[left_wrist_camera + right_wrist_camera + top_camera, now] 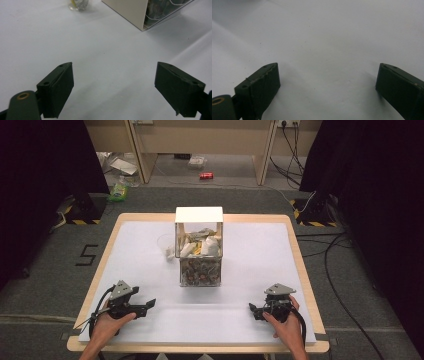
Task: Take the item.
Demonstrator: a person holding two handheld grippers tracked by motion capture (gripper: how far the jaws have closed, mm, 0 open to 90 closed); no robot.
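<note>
- Grey carpet, dark curtains and trailing cables ring the counter [150, 330], whose white sheet takes up the middle of the high view.
- Your main thing is the clear-walled box [199, 247] with a white top, standing upright at the centre of the frame, well apart from both hands. In the left gripper view its corner [140, 15] sits at the upper right.
- Judging by the crumpled wrappers and packets packed inside, the box is probably light but bulky. Its walls look stiff, smooth and likely slippery, so a pinch on a flat face could slide.
- Better to take hold at a wall's upper rim or a vertical corner edge, where the pads get two opposed faces; steadying it from both sides seems the safer way.
- A small clear cup [165, 243] stands just left of the box, near the top edge in the left gripper view [78, 4]. It looks thin and easy to tip.
- Your left tool [145, 306], at lower left, has its jaws spread wide and empty.
- Your right tool [256, 311], at lower right, is likewise wide and holds nothing.
</note>
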